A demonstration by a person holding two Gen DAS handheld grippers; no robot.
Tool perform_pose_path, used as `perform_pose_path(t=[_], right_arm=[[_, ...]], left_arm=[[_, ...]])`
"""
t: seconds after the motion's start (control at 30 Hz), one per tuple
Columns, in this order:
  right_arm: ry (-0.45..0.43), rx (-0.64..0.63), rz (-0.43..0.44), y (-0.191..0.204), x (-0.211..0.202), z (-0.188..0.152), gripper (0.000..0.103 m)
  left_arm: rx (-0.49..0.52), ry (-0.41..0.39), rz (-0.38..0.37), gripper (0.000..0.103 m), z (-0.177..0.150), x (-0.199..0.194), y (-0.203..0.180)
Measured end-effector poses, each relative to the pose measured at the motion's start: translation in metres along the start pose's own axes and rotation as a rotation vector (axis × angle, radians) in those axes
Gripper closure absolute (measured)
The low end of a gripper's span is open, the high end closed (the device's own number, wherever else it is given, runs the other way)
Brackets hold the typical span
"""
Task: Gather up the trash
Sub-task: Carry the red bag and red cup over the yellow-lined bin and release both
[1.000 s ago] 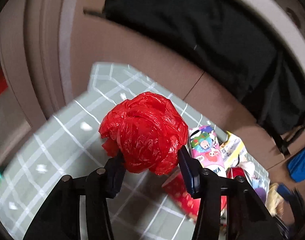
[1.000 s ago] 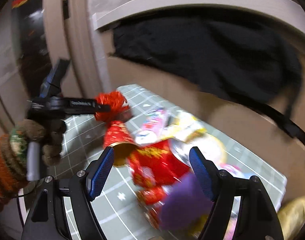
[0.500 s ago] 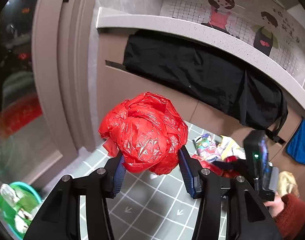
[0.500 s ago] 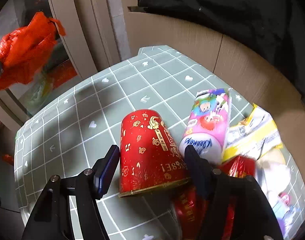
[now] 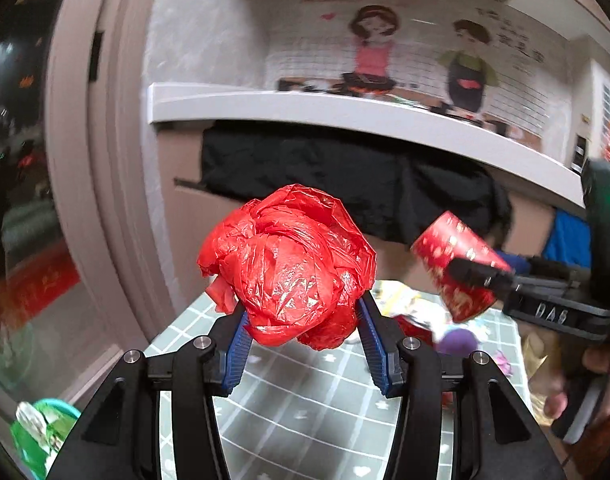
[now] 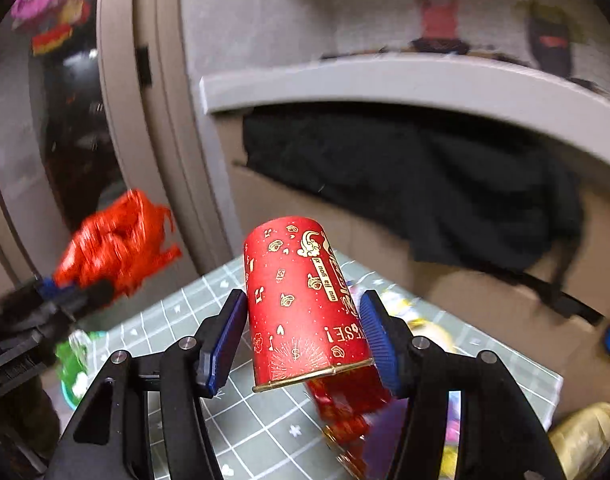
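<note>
My left gripper [image 5: 303, 330] is shut on a crumpled red plastic bag [image 5: 289, 268] and holds it in the air above the table's left end. The bag also shows blurred in the right wrist view [image 6: 113, 248]. My right gripper [image 6: 301, 330] is shut on a red paper cup with gold print [image 6: 305, 304], lifted off the table and tilted, rim towards me. The cup shows in the left wrist view [image 5: 453, 264] at the right. More trash [image 6: 353, 412] lies in a heap on the table behind the cup.
The table has a grey-green checked cloth [image 5: 305, 396]. A green bin with trash [image 5: 37, 432] stands on the floor at lower left, also in the right wrist view [image 6: 75, 368]. A counter [image 5: 345, 116] with a black cloth [image 5: 345, 184] stands behind. A door frame [image 5: 85, 160] is at left.
My right gripper has closed on the red cup and lifted it off the table. My left gripper still holds the red bag and has tilted upward a little.
</note>
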State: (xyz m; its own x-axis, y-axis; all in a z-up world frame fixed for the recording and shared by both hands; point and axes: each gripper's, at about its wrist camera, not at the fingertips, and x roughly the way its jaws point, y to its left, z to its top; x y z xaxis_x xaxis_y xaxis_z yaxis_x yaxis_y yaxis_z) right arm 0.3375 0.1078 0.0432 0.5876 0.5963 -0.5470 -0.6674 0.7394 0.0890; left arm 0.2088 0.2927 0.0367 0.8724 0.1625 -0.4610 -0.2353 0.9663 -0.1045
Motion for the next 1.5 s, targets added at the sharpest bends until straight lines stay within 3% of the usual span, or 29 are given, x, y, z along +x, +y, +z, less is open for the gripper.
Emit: perform_pose_path(t=[0.27, 0.4, 0.53, 0.67, 0.83, 0.93, 1.17, 1.5], right_arm=[[-0.099, 0.007, -0.132, -0.052, -0.107, -0.012, 0.048], [-0.147, 0.035, -0.18, -0.092, -0.155, -0.013, 0.048], [-0.211, 0.079, -0.305, -0.134, -0.202, -0.023, 0.047], [-0.247, 0.148, -0.428, -0.178, -0.237, -0.039, 0.046], [-0.236, 0.178, -0.554, -0.214, -0.256, -0.071, 0.046], [-0.225, 0.217, -0.567, -0.233, -0.262, -0.086, 0.046], [-0.18, 0.323, -0.588, -0.279, -0.259, -0.123, 0.046], [-0.145, 0.422, -0.583, -0.317, -0.252, -0.153, 0.045]], left_arm=[[0.029, -0.039, -0.159, 0.053, 0.017, -0.016, -0.09], [0.068, -0.096, -0.225, 0.053, 0.032, -0.024, -0.14], [0.14, -0.125, -0.321, 0.053, 0.042, -0.022, -0.2], [0.194, -0.089, -0.414, 0.052, 0.04, -0.005, -0.255], [0.222, -0.005, -0.556, 0.052, 0.022, 0.015, -0.32], [0.257, 0.04, -0.584, 0.052, 0.011, 0.026, -0.349], [0.287, 0.124, -0.623, 0.052, -0.01, 0.059, -0.396], [0.295, 0.207, -0.64, 0.052, -0.029, 0.09, -0.422]])
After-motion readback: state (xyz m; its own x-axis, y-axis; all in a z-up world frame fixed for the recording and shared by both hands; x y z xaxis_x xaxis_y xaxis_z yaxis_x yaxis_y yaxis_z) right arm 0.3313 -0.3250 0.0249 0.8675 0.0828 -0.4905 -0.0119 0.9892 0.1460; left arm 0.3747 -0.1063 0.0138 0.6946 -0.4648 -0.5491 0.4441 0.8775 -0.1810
